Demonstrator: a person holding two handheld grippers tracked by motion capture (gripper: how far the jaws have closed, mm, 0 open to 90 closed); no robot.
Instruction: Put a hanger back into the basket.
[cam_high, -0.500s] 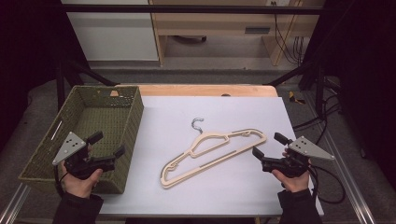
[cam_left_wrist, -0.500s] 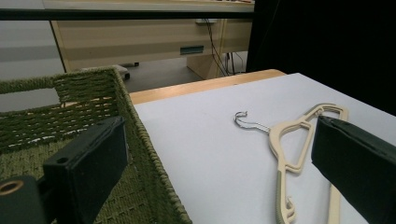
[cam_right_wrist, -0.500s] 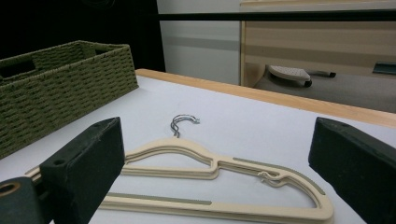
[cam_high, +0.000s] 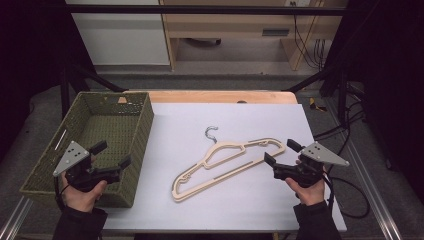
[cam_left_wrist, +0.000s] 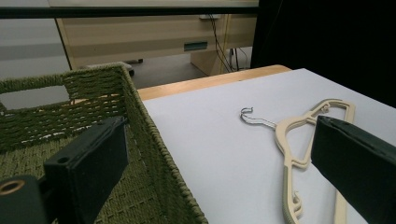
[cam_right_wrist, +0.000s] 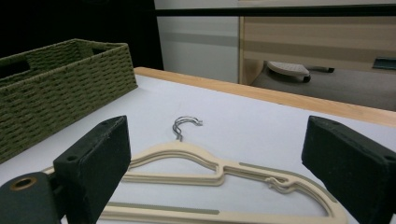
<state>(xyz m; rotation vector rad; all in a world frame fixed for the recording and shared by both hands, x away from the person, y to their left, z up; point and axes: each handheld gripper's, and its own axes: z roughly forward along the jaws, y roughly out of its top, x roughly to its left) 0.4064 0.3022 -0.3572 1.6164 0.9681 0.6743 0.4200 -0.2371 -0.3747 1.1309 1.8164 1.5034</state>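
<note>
Hanger (cam_high: 227, 161) flat on worktop (cam_high: 165, 210), mid-sheet, right of basket (cam_high: 142, 130). Right gripper (cam_high: 280, 156) just beside its right end, jaws released, empty. Left gripper (cam_high: 111, 155) over basket's near corner, jaws released, empty.

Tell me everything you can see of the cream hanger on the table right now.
The cream plastic-looking clothes hanger with a silver metal hook lies flat on the white table top, slanted, hook toward the far edge. It looks like two hangers stacked together, with notched shoulders and a lower bar. Nothing grips it: the right gripper sits open close beside its right shoulder end, apart from it. The green woven basket stands clear to its left.
</note>
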